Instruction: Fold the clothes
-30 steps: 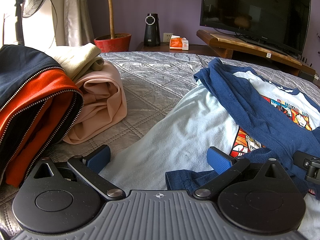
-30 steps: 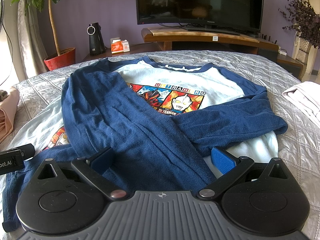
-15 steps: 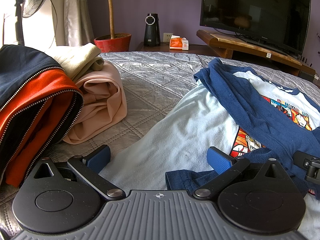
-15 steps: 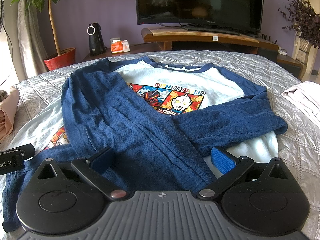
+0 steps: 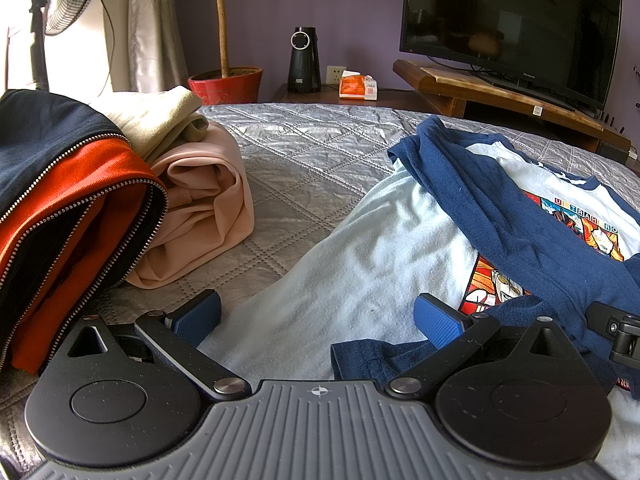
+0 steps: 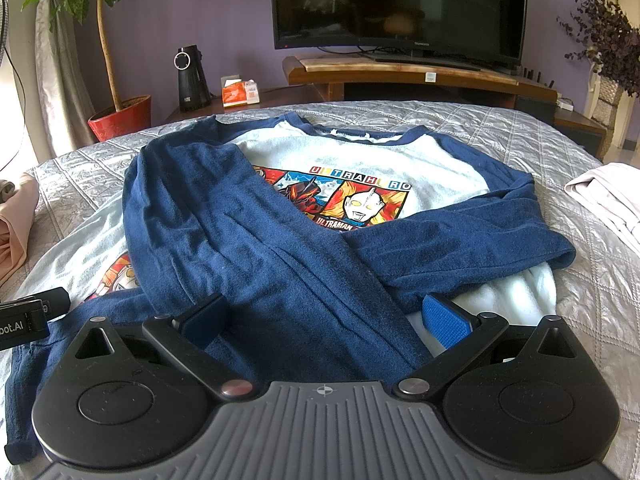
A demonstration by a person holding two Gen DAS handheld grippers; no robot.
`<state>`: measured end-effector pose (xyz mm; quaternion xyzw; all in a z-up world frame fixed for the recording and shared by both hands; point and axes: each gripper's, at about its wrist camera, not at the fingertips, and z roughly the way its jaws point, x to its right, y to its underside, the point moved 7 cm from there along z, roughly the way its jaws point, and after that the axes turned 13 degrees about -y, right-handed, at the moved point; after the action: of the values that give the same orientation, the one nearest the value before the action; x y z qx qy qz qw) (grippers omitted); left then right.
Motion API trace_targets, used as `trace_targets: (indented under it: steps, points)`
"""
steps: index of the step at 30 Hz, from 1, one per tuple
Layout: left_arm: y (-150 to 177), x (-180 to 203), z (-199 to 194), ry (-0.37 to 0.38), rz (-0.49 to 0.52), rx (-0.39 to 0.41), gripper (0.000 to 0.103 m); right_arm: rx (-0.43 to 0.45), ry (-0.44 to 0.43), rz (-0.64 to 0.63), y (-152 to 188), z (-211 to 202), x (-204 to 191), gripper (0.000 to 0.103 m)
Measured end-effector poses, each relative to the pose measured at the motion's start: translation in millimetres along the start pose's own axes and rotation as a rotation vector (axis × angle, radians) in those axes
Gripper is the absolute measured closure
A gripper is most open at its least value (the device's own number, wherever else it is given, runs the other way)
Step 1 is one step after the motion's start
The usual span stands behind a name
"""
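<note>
A white shirt with navy sleeves and a cartoon print (image 6: 360, 196) lies face up on the grey quilted bed (image 6: 500, 128). Both navy sleeves (image 6: 248, 240) are crossed over its front. My right gripper (image 6: 324, 316) is open, low over the crossed sleeves near the hem. In the left wrist view the same shirt (image 5: 380, 264) fills the right half, and my left gripper (image 5: 316, 314) is open over its pale left side, with the navy hem edge (image 5: 372, 356) by the right finger. Neither gripper holds cloth.
A stack of clothes sits at the left: a navy and orange zip jacket (image 5: 68, 208), a pink garment (image 5: 200, 216) and a beige one (image 5: 156, 120). A pale folded garment (image 6: 608, 196) lies at the bed's right. Beyond the bed stand a TV (image 6: 400, 4) and a red plant pot (image 6: 120, 118).
</note>
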<state>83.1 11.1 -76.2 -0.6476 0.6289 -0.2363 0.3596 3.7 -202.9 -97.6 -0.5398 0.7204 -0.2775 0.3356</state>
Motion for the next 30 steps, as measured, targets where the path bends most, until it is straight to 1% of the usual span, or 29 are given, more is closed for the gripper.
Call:
trace_targets:
  steps: [30]
  points:
    - [-0.2, 2.1, 0.0, 0.000, 0.000, 0.000, 0.000, 0.000, 0.000, 0.000, 0.0, 0.0, 0.1, 0.000]
